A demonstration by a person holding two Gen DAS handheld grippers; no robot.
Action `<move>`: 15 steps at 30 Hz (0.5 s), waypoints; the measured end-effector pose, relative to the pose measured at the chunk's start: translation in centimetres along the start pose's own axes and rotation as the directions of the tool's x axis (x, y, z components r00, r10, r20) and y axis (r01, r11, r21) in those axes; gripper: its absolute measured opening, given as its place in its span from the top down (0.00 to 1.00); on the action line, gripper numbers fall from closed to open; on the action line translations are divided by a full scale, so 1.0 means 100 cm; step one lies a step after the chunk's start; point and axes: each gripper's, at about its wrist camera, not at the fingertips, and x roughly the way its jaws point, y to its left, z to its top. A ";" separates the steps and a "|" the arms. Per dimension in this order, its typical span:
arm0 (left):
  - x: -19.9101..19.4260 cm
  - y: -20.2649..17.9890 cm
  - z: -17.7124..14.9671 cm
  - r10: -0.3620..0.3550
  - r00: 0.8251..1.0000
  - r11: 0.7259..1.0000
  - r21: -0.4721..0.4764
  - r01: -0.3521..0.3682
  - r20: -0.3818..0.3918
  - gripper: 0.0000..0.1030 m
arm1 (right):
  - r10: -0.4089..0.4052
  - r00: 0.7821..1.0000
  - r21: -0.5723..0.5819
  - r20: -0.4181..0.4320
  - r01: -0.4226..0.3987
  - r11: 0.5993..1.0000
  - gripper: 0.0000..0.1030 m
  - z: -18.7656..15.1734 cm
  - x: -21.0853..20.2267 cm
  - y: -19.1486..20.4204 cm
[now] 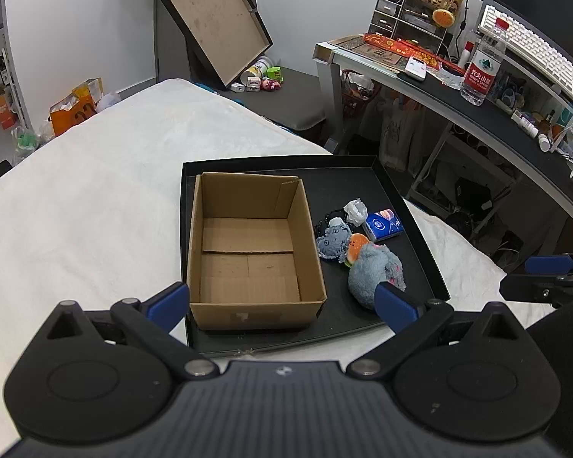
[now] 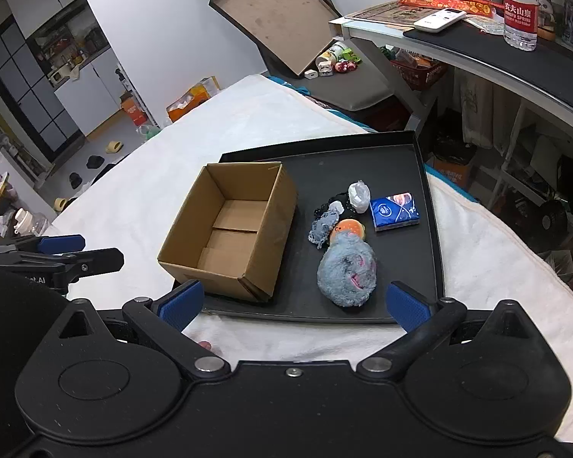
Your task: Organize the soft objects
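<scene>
- The left tongs point(image 1: 282, 305) stand wide apart with nothing between the blue pads; their near right pad covers the bottom edge of the grey plush toy point(image 1: 374, 273) in the left wrist view.
- The right tongs point(image 2: 294, 303) are likewise spread wide and hold nothing; they hang over the near rim of the black tray point(image 2: 424, 236).
- The tray lies on a bed covered by a white blanket point(image 2: 217, 129); its near left corner is hidden behind the cardboard box point(image 2: 229, 229) and the tongs.
- The box sits in the tray's left half, open side up and empty, its long axis running near to far.
- The soft things lie in a cluster just right of the box: the grey plush toy nearest, its long axis running near to far and its pink-marked face hard to read.
- An orange burger-shaped plush point(image 2: 350, 228) touches its far end, half hidden by it.
- A frayed grey cloth piece point(image 2: 322, 225) lies left of the burger, overlapping a black item point(image 2: 324, 206) too dark to identify.
- A crumpled white lump point(image 2: 359, 196) sits farthest; a blue tissue pack point(image 2: 395, 210) lies flat to its right, its long axis running left to right.
- In each view the other tongs are cut off at the picture's edge.
</scene>
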 end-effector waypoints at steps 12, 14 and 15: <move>0.003 0.001 -0.003 -0.002 1.000 1.000 -0.003 0.002 -0.003 0.01 | -0.015 1.000 0.001 -0.006 0.015 1.000 0.00 -0.001 0.000 -0.002; 0.004 0.002 -0.003 -0.003 1.000 1.000 -0.004 0.003 -0.005 0.01 | -0.017 1.000 0.002 -0.006 0.017 1.000 0.00 -0.001 -0.001 -0.003; 0.005 0.002 -0.003 -0.003 1.000 1.000 -0.003 0.003 -0.006 0.01 | -0.017 1.000 0.002 -0.006 0.017 1.000 0.00 -0.001 -0.001 -0.003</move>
